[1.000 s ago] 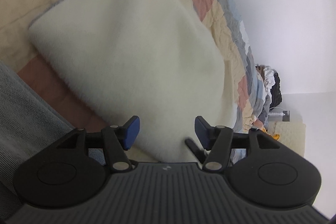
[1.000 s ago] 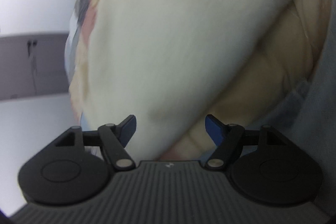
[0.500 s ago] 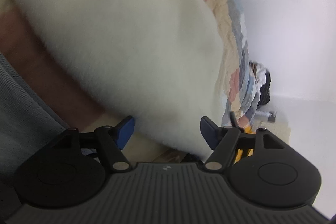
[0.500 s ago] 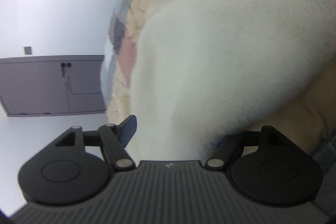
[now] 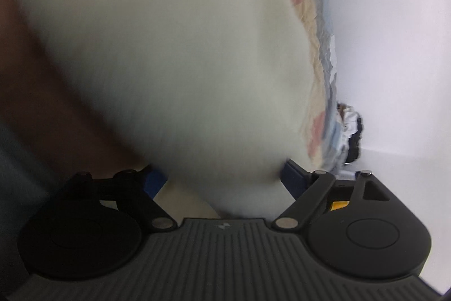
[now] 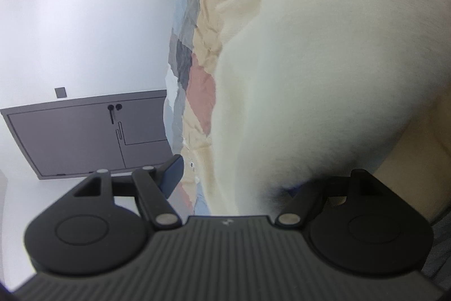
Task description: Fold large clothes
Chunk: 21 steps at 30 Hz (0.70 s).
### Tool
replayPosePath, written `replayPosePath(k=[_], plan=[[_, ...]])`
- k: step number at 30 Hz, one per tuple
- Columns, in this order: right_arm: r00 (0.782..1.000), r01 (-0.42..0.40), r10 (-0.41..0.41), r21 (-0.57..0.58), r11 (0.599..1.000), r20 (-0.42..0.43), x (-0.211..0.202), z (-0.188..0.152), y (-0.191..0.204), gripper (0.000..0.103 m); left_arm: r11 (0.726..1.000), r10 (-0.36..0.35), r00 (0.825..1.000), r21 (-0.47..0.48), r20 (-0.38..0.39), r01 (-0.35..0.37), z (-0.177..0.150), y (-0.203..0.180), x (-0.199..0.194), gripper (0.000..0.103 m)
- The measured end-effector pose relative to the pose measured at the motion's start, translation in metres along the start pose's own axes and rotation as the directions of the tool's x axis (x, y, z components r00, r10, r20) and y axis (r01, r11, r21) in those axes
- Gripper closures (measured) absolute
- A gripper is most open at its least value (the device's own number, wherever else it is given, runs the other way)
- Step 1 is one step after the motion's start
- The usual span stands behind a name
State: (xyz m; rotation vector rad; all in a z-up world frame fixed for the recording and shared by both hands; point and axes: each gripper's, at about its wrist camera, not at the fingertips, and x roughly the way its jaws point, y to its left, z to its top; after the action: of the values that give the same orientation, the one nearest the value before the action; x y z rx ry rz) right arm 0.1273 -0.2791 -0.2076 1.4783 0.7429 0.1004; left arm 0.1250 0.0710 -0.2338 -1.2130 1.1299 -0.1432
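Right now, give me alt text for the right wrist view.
A fluffy cream fleece garment fills the right half, spilling over the open right claw and hiding its right finger. Behind lie a patchwork quilt and a grey cabinet.

This looks like a bedroom in a home: a bed under a crumpled patchwork quilt (image 6: 203,52) of tan, pink and grey squares, plain white walls (image 6: 84,4), and a grey cabinet (image 6: 84,131) against the wall.
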Motion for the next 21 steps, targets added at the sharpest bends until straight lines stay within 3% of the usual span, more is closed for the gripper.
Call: replayPosePath(k=[6, 9, 11, 13, 15, 17, 21], plan=[[0.996, 0.078, -0.078, -0.001, 0.997, 0.032, -0.005, 0.002, -0.003, 0.038, 1.0, -0.005, 0.999, -0.028, 0.05, 0.007, 0.007, 0.004, -0.008, 0.016], [0.992, 0.115, -0.115, 0.004, 0.993, 0.045, -0.008, 0.001, -0.005, 0.042, 0.998, 0.009, 0.989, -0.063, 0.146, 0.0, 0.012, 0.007, -0.025, 0.017], [0.988, 0.146, -0.146, 0.015, 0.989, 0.055, -0.009, 0.001, -0.009, 0.045, 0.997, -0.007, 0.985, -0.078, 0.17, 0.02, 0.017, 0.008, -0.035, 0.017], [0.976, 0.205, -0.204, -0.004, 0.979, 0.072, -0.01, 0.0, -0.011, 0.052, 0.996, -0.001, 0.983, -0.089, 0.185, 0.018, 0.019, 0.008, -0.041, 0.024], [0.962, 0.255, -0.251, -0.023, 0.967, 0.105, -0.012, 0.0, -0.012, 0.052, 0.997, 0.013, 0.982, -0.074, 0.187, 0.001, 0.018, 0.008, -0.045, 0.039], [0.958, 0.267, -0.26, -0.043, 0.963, 0.121, -0.013, 0.001, -0.011, 0.053, 0.998, 0.023, 0.98, -0.055, 0.197, -0.013, 0.017, 0.006, -0.049, 0.051], [0.952, 0.285, -0.27, -0.096, 0.954, 0.144, -0.013, -0.001, -0.007, 0.067, 1.0, -0.012, 0.974, 0.022, 0.227, 0.007, 0.019, 0.004, -0.064, 0.067]])
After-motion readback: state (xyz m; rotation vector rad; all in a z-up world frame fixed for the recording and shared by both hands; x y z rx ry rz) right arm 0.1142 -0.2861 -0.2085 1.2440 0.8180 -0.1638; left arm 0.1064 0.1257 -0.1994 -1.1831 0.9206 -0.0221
